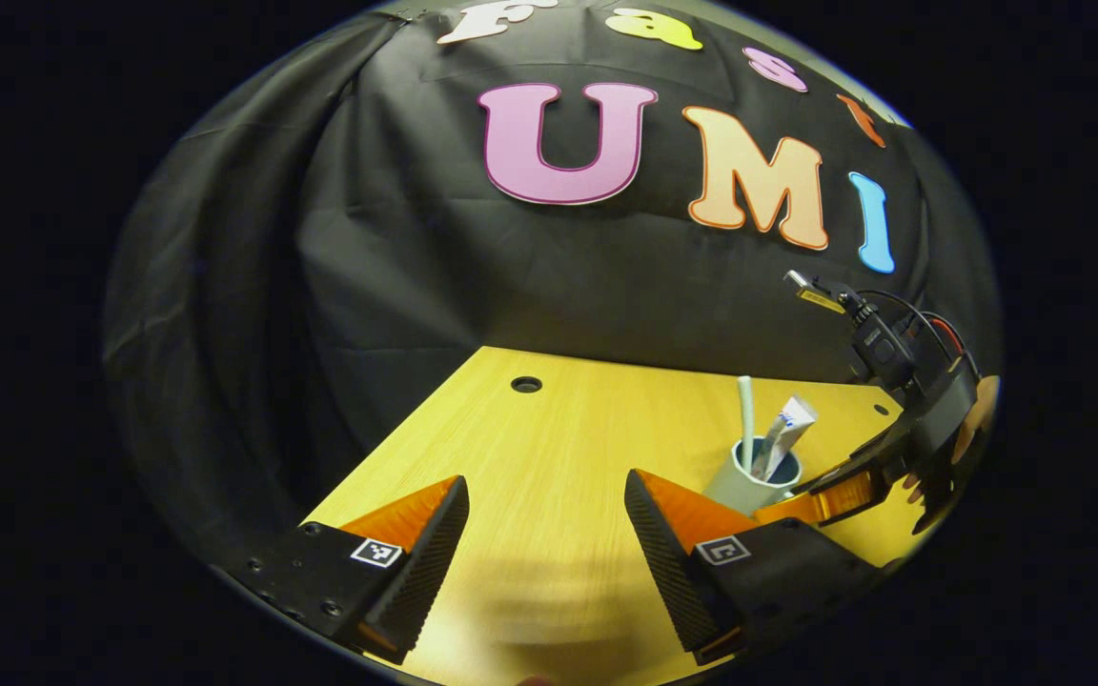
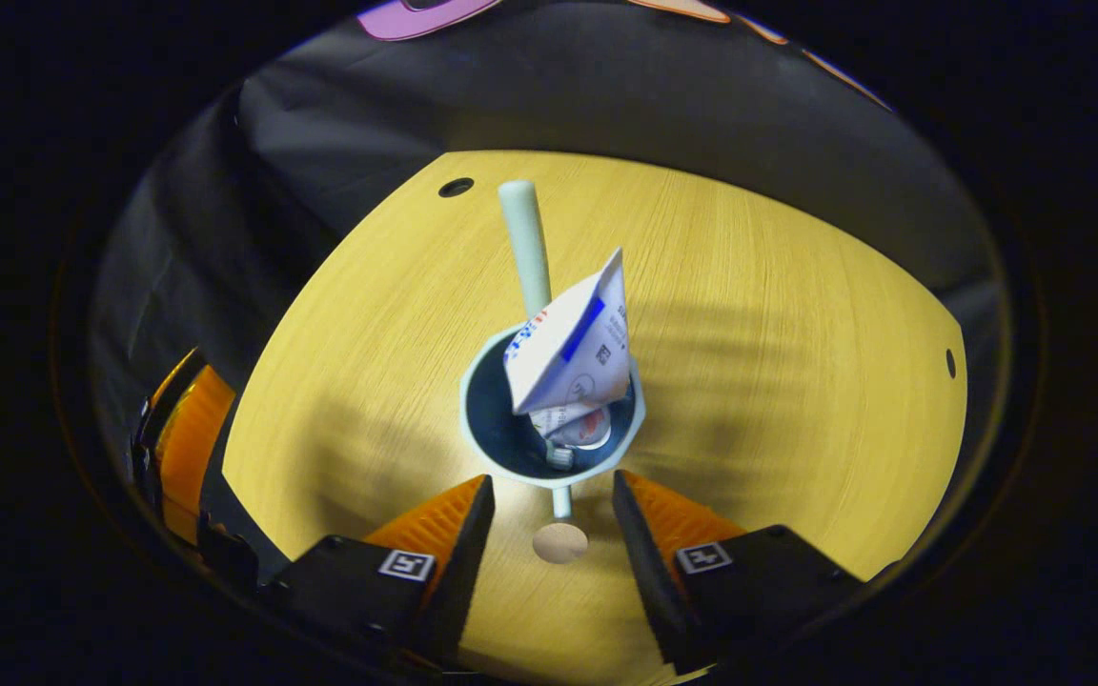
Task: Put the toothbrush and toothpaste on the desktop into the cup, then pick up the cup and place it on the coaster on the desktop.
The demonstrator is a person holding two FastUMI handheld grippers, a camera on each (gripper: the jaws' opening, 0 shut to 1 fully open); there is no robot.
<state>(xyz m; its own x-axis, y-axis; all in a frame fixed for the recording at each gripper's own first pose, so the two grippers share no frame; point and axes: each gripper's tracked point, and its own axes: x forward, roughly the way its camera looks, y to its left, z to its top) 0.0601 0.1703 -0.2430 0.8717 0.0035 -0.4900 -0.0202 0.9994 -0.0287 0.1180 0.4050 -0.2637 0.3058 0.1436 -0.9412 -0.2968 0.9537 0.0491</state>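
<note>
Yellow wooden desk (image 2: 749,314) by black cloth wall (image 1: 396,248), cup (image 2: 549,419) in the middle holding toothbrush (image 2: 527,243) and toothpaste (image 2: 573,348), right gripper (image 2: 549,519) spread wide just beside the cup, left gripper (image 1: 546,534) spread wide, empty, near the cup.

A recording booth: black cloth wall (image 1: 396,257) draped behind a bare yellow wooden desktop (image 1: 549,438).

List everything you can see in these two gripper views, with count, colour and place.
Table: one, yellow wood, two small holes.
Cloth wall: one, black, behind the table.
Cup: one, pale, on the table.
Toothbrush: one, pale green, upright in the cup.
Toothpaste: one, white and blue, in the cup.
Small disc: one, tan, before the cup; possibly the coaster.
Left gripper: open, over bare table.
Right gripper: open, by the cup.
Hand: holding the right gripper.
</note>
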